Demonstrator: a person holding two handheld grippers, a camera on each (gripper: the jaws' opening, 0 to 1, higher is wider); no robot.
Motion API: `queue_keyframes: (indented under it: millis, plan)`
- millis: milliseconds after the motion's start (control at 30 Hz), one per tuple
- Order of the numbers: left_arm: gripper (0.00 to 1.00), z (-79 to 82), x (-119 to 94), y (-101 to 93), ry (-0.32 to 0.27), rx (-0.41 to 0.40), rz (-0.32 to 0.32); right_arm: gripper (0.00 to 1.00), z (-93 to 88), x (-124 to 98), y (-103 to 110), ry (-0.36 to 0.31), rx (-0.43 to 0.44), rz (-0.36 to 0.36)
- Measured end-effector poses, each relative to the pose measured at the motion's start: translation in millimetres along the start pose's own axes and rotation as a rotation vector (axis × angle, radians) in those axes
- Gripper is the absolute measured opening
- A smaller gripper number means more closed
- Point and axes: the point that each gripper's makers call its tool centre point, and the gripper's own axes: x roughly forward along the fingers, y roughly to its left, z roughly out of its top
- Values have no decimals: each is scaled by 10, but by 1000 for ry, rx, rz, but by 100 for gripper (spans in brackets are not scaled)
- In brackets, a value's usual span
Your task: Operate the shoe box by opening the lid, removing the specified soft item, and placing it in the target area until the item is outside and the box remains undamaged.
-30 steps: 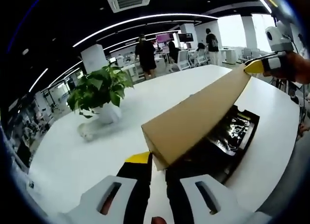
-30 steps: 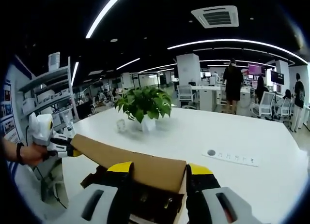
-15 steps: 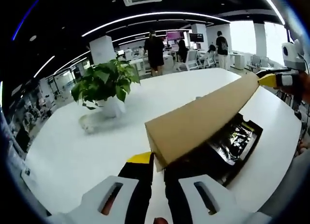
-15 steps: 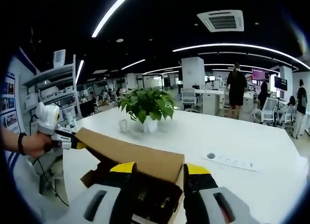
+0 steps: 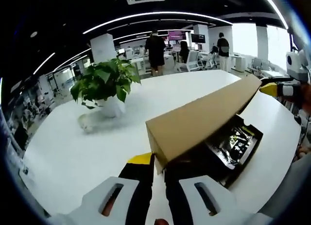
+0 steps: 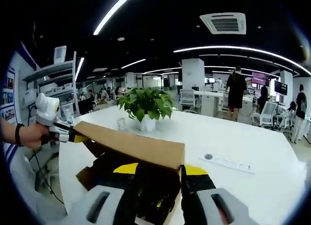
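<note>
Both grippers, left (image 5: 154, 163) and right (image 6: 156, 172), pinch opposite ends of the cardboard lid (image 5: 199, 119), raised above the open shoe box (image 5: 228, 149) on the white table (image 5: 73, 157) near a potted plant (image 5: 104, 86).

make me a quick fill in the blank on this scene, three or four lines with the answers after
1. The two grippers hold the lid by its two ____.
2. The box rests on a ____ table.
3. Past the lid stands a potted ____.
4. The left gripper and the right gripper have raised the lid, so the box is ____.

Missing words: ends; white; plant; open
</note>
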Motion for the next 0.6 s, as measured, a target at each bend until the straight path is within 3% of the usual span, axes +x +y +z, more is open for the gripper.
queue_keyframes:
  millis: [133, 400, 600]
  plan:
    - [5, 12, 11, 5, -2, 1, -5, 22, -134, 99, -106, 55, -36, -34]
    - [5, 39, 57, 30, -5, 8, -14, 3, -249, 255, -292, 93, -26, -78]
    - [5, -6, 130, 39, 11, 12, -21, 0, -275, 347, -350, 107, -19, -86]
